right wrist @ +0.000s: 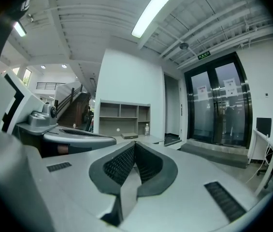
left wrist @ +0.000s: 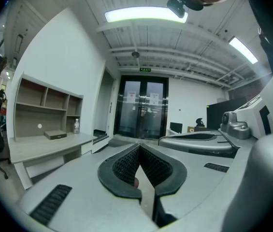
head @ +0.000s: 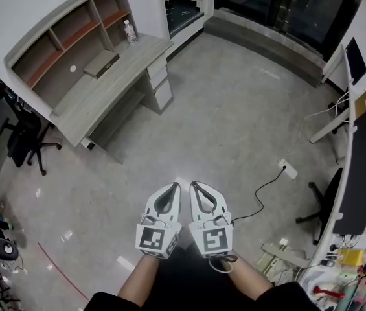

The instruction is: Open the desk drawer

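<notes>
Close the long gap to pale grey wooden desk (head: 98, 94), open shut, empty white plastic left gripper (head: 173, 188) or right gripper (head: 195, 186), clamp white flat drawer front (head: 159, 78) at desk's far end, pull straight out.

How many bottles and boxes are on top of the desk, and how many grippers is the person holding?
bottle: 1
box: 1
grippers: 2, the left gripper and the right gripper
Total: 4
</notes>
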A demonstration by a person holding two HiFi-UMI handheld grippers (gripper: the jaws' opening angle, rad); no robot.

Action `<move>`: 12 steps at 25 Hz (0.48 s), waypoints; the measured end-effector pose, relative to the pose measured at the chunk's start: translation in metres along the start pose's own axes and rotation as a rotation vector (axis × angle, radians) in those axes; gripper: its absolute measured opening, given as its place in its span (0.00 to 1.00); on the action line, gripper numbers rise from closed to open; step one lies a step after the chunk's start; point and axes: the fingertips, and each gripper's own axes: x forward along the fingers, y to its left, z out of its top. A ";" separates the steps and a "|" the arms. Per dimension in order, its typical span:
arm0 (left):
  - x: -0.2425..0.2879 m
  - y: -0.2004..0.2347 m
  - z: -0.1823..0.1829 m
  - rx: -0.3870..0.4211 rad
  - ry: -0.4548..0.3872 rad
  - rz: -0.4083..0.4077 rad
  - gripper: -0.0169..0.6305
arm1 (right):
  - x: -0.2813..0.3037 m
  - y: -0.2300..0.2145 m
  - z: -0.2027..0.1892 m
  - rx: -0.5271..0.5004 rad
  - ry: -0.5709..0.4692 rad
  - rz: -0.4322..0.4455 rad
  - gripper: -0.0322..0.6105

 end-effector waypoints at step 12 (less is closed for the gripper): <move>0.045 0.014 -0.006 -0.007 0.045 0.046 0.03 | 0.037 -0.035 -0.015 0.044 0.017 0.041 0.06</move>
